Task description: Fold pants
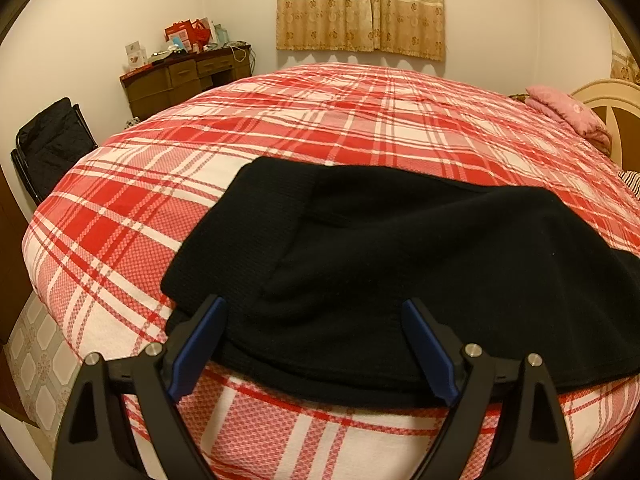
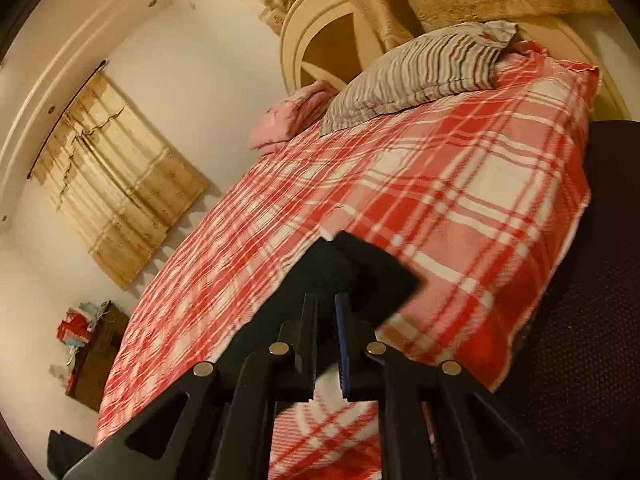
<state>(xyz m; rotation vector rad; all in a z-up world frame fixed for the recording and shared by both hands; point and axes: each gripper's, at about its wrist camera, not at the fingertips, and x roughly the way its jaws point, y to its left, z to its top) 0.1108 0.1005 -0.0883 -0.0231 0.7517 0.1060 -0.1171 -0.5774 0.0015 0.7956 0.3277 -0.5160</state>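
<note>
Plaid bed (image 1: 360, 120), black pants (image 1: 400, 260) beneath spread left jaws, pinched in right jaws.

Black pants on red-and-white plaid

The pants (image 1: 400, 264) are plain black; the bedspread (image 1: 280, 120) is red, pink and white plaid. Upper frame: beige floral curtain (image 1: 360, 8). Pink folded blanket (image 1: 568, 114), grey-striped pillow (image 2: 420, 76), blue gripper pads (image 1: 196, 348).
</note>
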